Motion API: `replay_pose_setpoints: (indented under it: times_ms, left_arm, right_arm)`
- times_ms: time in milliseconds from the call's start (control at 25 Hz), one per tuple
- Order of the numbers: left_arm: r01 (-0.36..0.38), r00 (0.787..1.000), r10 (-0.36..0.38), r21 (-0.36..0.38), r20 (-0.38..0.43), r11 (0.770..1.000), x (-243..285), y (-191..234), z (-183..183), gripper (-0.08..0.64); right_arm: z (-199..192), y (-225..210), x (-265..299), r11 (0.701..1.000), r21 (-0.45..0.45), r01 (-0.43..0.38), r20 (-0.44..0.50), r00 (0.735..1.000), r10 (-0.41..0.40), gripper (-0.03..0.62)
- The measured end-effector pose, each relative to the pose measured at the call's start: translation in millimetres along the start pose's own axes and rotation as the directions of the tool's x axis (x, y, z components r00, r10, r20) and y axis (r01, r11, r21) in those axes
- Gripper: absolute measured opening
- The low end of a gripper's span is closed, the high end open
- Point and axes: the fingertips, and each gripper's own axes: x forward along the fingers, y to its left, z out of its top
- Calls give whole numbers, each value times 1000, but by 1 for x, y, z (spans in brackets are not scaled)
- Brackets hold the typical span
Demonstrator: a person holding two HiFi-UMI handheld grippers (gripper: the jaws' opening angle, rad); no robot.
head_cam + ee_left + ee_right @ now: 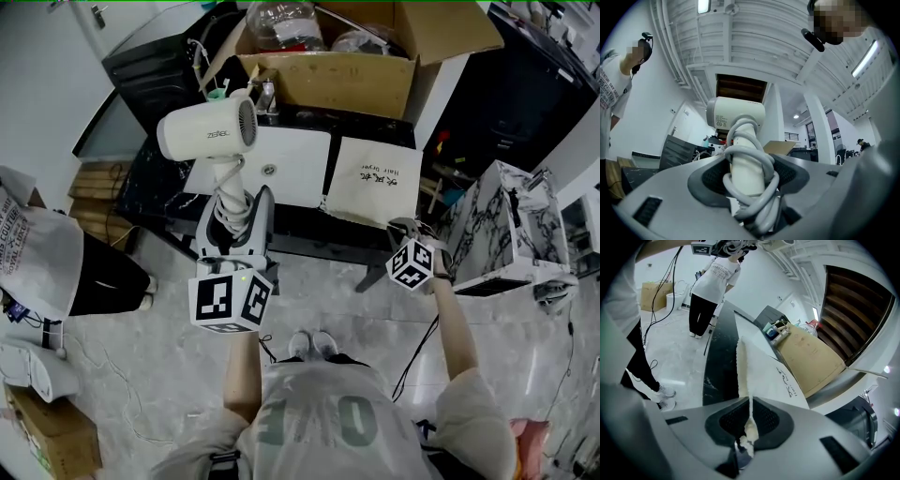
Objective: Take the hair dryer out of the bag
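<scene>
One dryer (206,131), one bag (373,183), one cardboard box (328,80) and one white sink (281,164) are showing in the head view, along with two grippers and two people: the wearer and an onlooker (47,253) who is standing off the bench's (150,178) left end. The dryer is sitting fully out of the bag, raised over the sink's left edge with its nozzle pointing left, well apart from the bag. The bag is lying at the bench's right end, just beside the sink, and the box is standing along the back edge. The head view alone is giving the dryer's round rear grille. The left gripper view alone is giving the label on the dryer's (736,115) body and the cord (754,154) that is coiling round the handle. The right gripper view is showing the bag's (764,364) thin folded edge running straight into the jaws, a pinch that is hiding behind the marker cube in the head view. The left gripper (234,220) (749,180) is standing wide, its jaws clamping the cord-wrapped handle. The right gripper (403,227) (749,420) is standing almost closed, pinching the bag's front edge.
</scene>
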Motion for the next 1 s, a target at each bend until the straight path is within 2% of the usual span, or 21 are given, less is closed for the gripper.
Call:
replay_pose_setpoints:
  times_ms: [320, 600, 640, 720, 800, 880, 960, 1000]
  left_arm:
    - [-13, 1000, 13, -9, 28, 1000, -3, 6, 9, 273]
    - [-19, 999, 19, -7, 33, 1000, -3, 10, 13, 273]
    - [-21, 999, 21, -2, 29, 1000, -3, 11, 13, 273]
    - [-23, 1000, 23, 8, 19, 1000, -4, 12, 12, 273]
    - [-25, 1000, 25, 8, 17, 1000, -5, 12, 11, 273]
    - [-29, 999, 28, 9, 21, 1000, -7, 13, 12, 273]
    - [-32, 999, 31, 17, 24, 999, -10, 14, 14, 273]
    - [-34, 999, 33, 23, 26, 999, -11, 14, 15, 273]
  right_arm:
    - [-2, 7, 5, 1000, -16, -22, -15, 1000, 22, 43]
    - [-1, 6, 1, 996, 55, -73, -17, 997, 74, 46]
    - [0, 4, -1, 994, 68, -85, -12, 996, 86, 63]
    - [5, -5, -7, 991, 99, -88, 7, 996, 88, 154]
    - [14, -26, -19, 989, 144, -45, 49, 998, 38, 169]
    - [32, -57, -38, 980, 196, 36, 114, 992, -59, 169]
    - [57, -92, -65, 956, 262, 130, 194, 963, -184, 169]
    - [73, -108, -82, 936, 306, 172, 241, 938, -251, 169]
